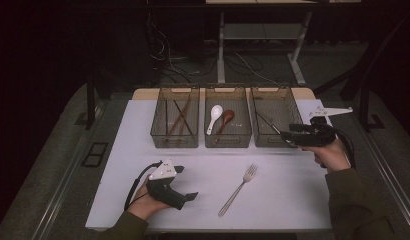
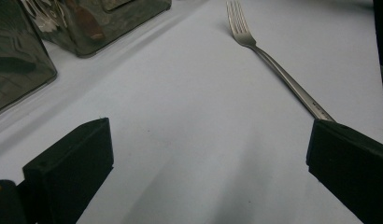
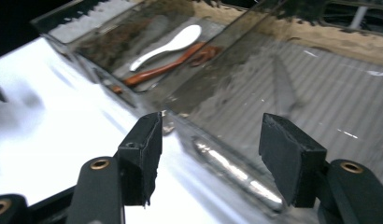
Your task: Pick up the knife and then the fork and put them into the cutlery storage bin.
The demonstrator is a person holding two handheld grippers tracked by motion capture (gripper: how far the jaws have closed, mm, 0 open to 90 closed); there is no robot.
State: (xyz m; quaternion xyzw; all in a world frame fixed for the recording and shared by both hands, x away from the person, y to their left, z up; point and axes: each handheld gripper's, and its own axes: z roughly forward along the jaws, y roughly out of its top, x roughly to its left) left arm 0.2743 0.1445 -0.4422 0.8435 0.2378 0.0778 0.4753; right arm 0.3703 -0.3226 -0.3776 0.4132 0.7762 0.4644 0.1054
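Note:
A metal fork (image 1: 238, 189) lies on the white table (image 1: 293, 190), tines toward the bins. In the left gripper view the fork (image 2: 273, 65) runs ahead and to the right of the jaws. My left gripper (image 1: 188, 182) rests on the table at the front left, open and empty (image 2: 210, 144). My right gripper (image 1: 287, 134) hovers at the front edge of the right bin (image 1: 275, 95), open with nothing between its fingers (image 3: 210, 140). A dark utensil (image 1: 265, 121) lies inside that bin.
Three translucent bins stand in a row at the back. The left bin (image 1: 175, 91) holds chopsticks (image 1: 180, 119). The middle bin (image 1: 228, 90) holds a white spoon (image 1: 214, 117) and a brown spoon (image 1: 224, 121). Table legs and cables lie beyond the table.

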